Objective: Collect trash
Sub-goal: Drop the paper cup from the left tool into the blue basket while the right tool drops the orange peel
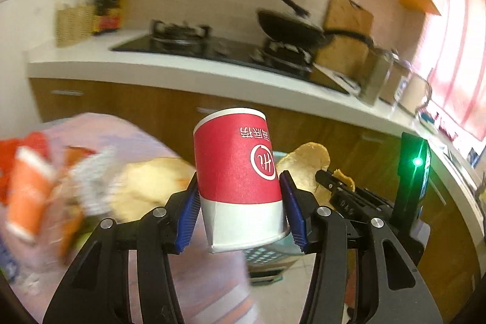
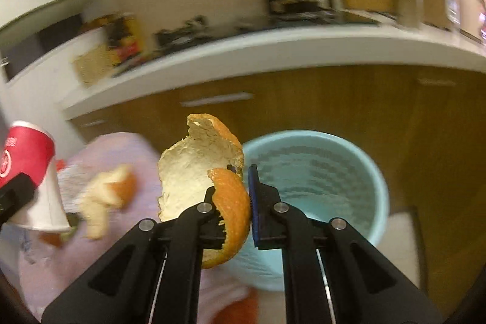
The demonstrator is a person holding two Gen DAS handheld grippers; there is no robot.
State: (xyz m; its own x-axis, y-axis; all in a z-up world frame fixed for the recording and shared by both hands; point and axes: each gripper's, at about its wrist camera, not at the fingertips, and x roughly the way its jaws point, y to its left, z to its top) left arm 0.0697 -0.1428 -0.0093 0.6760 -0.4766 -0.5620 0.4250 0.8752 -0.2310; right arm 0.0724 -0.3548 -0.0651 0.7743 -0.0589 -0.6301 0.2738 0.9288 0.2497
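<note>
Left gripper (image 1: 240, 202) clamps red paper cup (image 1: 238, 169) upside down above pink table (image 1: 212, 272); right gripper (image 2: 240, 202) pinches orange peel (image 2: 206, 181) beside blue bin (image 2: 319, 187)

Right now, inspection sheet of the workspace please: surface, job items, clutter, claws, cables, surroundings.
Surface: table under a pale purple cloth.
Job's things: red and white paper cup, upside down; orange peel; light blue bin on the floor.
Clutter: loose peel and blurred wrappers on the cloth.
Claws: left claw shut on the cup; right claw shut on the peel.
Cables: nothing seen.
Surroundings: kitchen counter, gas hob, black wok, wooden cabinets.
</note>
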